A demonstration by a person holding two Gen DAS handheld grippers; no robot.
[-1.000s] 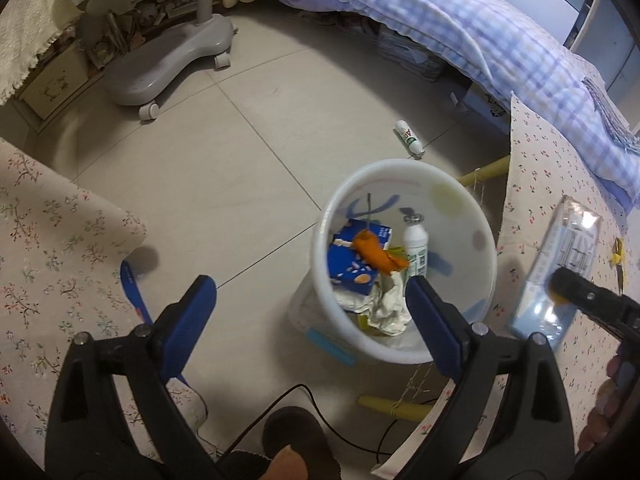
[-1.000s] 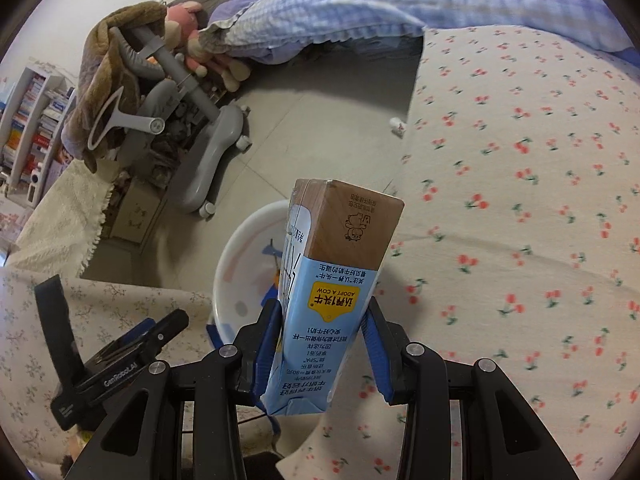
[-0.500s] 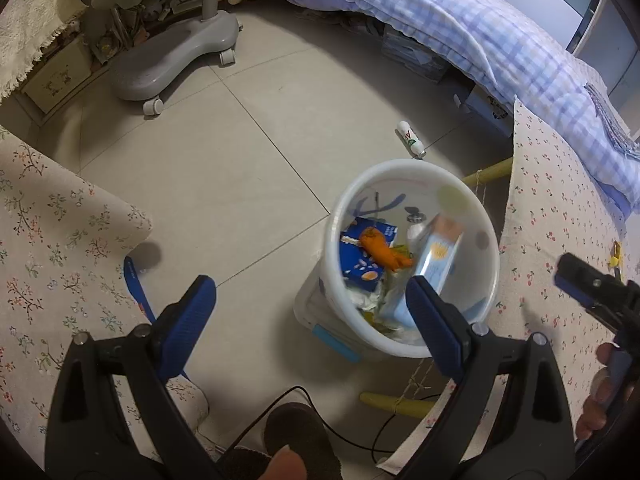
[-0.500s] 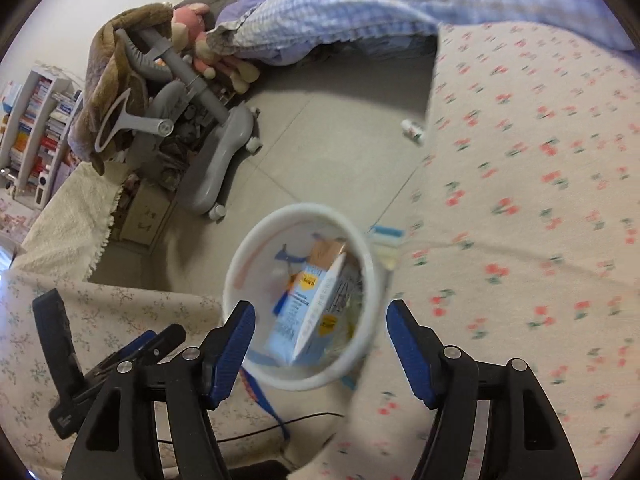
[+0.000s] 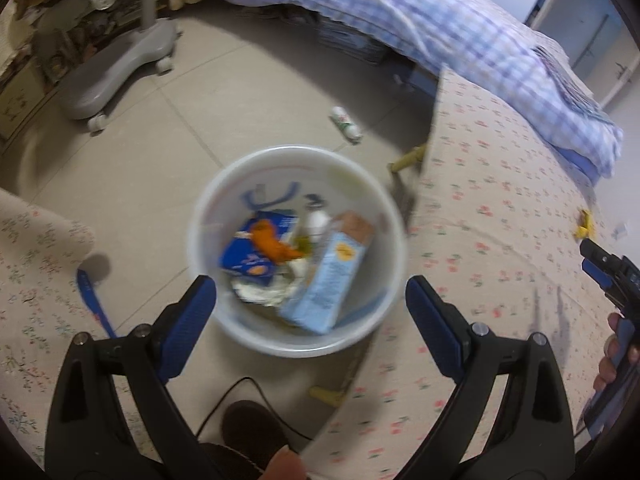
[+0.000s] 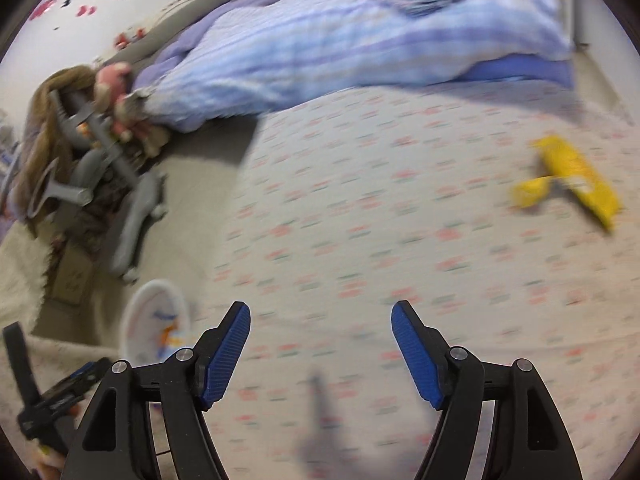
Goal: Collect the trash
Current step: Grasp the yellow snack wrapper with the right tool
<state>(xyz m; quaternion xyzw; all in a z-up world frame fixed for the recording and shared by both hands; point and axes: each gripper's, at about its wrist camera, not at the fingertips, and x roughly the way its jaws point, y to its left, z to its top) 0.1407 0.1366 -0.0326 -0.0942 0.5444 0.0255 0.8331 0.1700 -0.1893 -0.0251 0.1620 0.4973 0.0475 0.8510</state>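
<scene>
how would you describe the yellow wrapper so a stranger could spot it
Find the big floral tablecloth below the blue checked quilt. The wrapper lies on its far right side. It is the only bright yellow, crumpled thing on that cloth.

Both grippers: left gripper (image 5: 311,300) and right gripper (image 6: 321,354) black-framed, ribbed blue pads, silver pivot screws; dark brown slipper (image 5: 256,432)
</scene>
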